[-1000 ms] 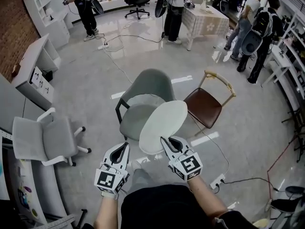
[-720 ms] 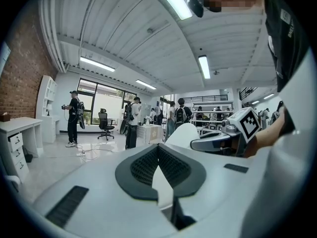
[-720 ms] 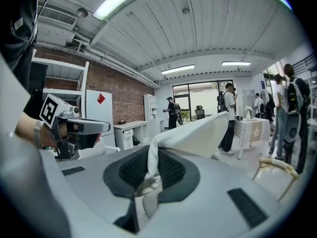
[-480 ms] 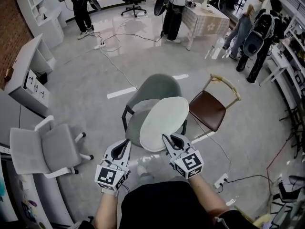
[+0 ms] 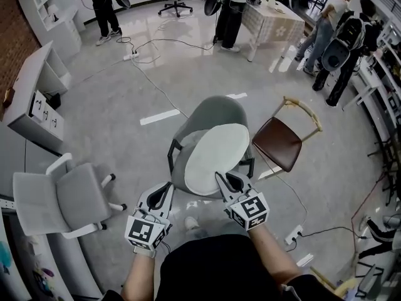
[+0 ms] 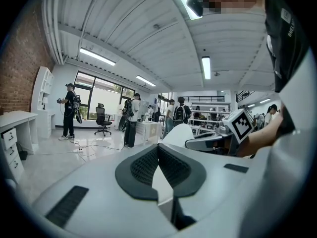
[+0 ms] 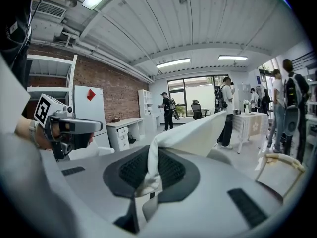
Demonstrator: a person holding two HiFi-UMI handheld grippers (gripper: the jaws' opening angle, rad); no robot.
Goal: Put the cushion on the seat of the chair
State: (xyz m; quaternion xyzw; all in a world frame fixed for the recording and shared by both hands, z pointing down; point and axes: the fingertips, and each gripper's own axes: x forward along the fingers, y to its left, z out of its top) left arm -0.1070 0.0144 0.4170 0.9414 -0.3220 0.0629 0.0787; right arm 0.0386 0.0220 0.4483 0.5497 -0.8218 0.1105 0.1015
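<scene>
Right hand-held gripper (image 5: 225, 180) stays clenched on the cushion's (image 5: 216, 157) near edge; left hand-held gripper (image 5: 165, 190) is closed, empty. The cushion has advanced over the chair (image 5: 210, 110) seat, tilted, not yet resting; lowering remains

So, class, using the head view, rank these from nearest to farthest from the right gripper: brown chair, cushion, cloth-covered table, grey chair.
1. The cushion: clamped in the right gripper.
2. The grey chair: just ahead, behind the cushion.
3. The brown chair: further off, to the right.
4. The table: far across the room, upper right.
</scene>
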